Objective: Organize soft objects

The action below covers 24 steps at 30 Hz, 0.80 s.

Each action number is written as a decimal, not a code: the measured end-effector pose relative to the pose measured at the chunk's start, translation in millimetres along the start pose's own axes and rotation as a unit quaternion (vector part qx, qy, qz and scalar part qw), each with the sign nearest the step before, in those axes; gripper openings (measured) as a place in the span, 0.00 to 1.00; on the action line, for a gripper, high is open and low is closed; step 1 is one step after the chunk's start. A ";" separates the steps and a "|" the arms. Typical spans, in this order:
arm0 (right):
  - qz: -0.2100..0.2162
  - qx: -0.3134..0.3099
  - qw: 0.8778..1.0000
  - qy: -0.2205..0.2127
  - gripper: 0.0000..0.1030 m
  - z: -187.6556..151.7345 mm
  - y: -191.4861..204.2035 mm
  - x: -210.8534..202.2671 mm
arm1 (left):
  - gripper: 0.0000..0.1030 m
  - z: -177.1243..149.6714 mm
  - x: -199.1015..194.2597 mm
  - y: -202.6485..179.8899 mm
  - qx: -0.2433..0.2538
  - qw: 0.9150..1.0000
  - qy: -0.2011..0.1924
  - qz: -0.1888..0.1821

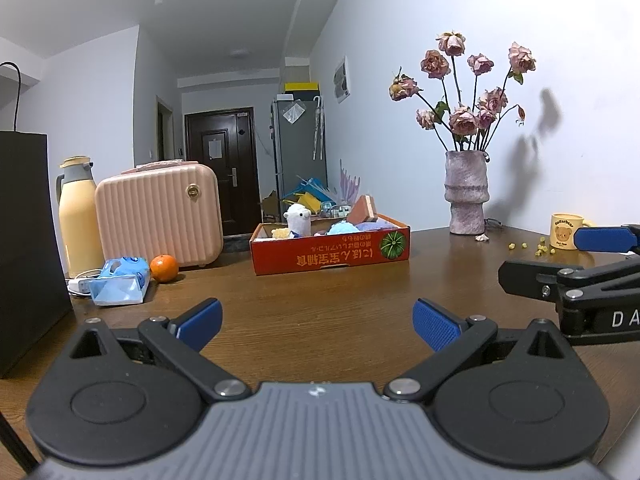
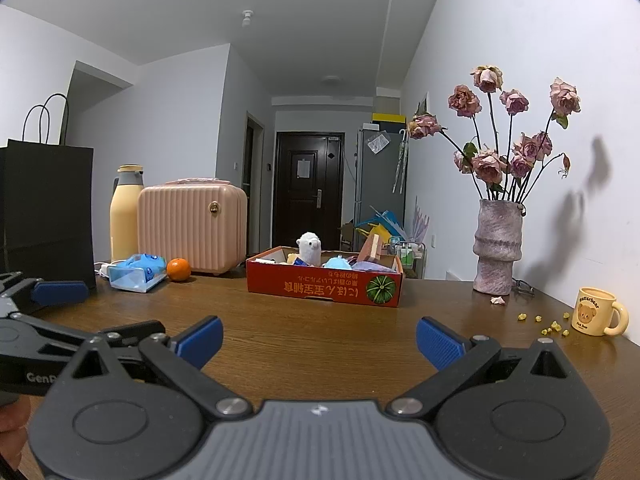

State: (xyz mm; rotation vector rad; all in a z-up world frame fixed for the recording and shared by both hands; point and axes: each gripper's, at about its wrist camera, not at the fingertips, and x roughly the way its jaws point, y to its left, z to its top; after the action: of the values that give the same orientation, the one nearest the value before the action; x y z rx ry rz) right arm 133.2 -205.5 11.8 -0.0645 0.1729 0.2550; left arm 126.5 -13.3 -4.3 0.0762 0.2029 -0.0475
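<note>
A red cardboard box (image 1: 332, 254) (image 2: 324, 286) stands on the brown table, ahead of both grippers. In it are a white plush alpaca (image 1: 298, 219) (image 2: 309, 249), a light blue fluffy toy (image 1: 344, 228) (image 2: 337, 263), a purple cloth (image 1: 374, 226) (image 2: 370, 266) and a pink-orange sponge (image 1: 363, 208) (image 2: 373, 250). My left gripper (image 1: 318, 324) is open and empty above the table. My right gripper (image 2: 320, 340) is open and empty too, just right of the left one.
To the left are a blue tissue pack (image 1: 118, 282) (image 2: 138, 273), an orange (image 1: 164, 268) (image 2: 178, 269), a pink case (image 1: 158, 216) (image 2: 192, 226), a yellow thermos (image 1: 78, 216) (image 2: 126, 212) and a black paper bag (image 1: 28, 240) (image 2: 44, 208). To the right are a vase of roses (image 1: 466, 196) (image 2: 498, 248) and a yellow mug (image 1: 564, 232) (image 2: 596, 310).
</note>
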 end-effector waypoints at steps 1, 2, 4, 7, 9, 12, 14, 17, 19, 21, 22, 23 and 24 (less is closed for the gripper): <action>0.000 0.000 1.000 0.000 1.00 0.0 0.0 0.0 | 1.00 0.3 0.0 -0.1 0.000 1.000 0.000 0.000; 0.000 0.000 1.000 0.000 1.00 0.0 -0.1 0.1 | 1.00 0.2 0.1 -0.2 0.000 1.000 0.000 0.000; 0.000 0.000 1.000 0.001 1.00 0.0 1.0 -0.1 | 1.00 0.1 0.2 -0.2 0.000 1.000 0.000 0.001; 0.000 -0.001 1.000 0.001 1.00 0.2 1.6 0.3 | 1.00 0.2 0.0 1.4 -0.001 1.000 0.000 0.002; 0.000 -0.001 1.000 0.001 1.00 0.1 1.5 0.3 | 1.00 0.0 -0.2 1.9 -0.001 1.000 -0.001 0.003; 0.000 -0.001 1.000 0.001 1.00 0.0 1.5 0.3 | 1.00 -0.3 -0.5 2.5 -0.002 1.000 0.000 0.002; 0.000 -0.002 1.000 0.001 1.00 -0.1 2.4 0.5 | 1.00 -0.3 -0.6 2.2 -0.002 1.000 -0.001 0.002; 0.000 -0.002 1.000 0.002 1.00 -0.2 2.5 0.6 | 1.00 -0.4 -0.3 2.3 -0.002 1.000 -0.001 0.001; 0.000 -0.002 1.000 0.002 1.00 -0.2 2.5 0.6 | 1.00 -1.0 -0.8 2.6 -0.001 1.000 -0.001 0.002; 0.000 -0.002 1.000 0.002 1.00 -0.2 2.7 0.5 | 1.00 -1.2 -1.0 3.2 -0.002 1.000 0.000 0.001; 0.000 -0.002 1.000 0.002 1.00 -0.2 2.5 0.6 | 1.00 -1.2 -0.5 3.6 -0.002 1.000 0.001 0.000; 0.000 -0.002 1.000 0.002 1.00 -0.2 2.6 0.5 | 1.00 -1.6 -0.6 3.6 -0.002 1.000 0.002 0.000; 0.000 -0.002 1.000 0.002 1.00 -0.2 2.6 0.5 | 1.00 -1.6 -0.3 3.8 -0.002 1.000 0.002 0.001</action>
State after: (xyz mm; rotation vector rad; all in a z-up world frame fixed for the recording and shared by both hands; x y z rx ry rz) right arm 133.0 -202.9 11.4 -0.0692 0.1764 0.2559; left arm 126.1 -9.3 -5.6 0.0732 0.2067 -0.0457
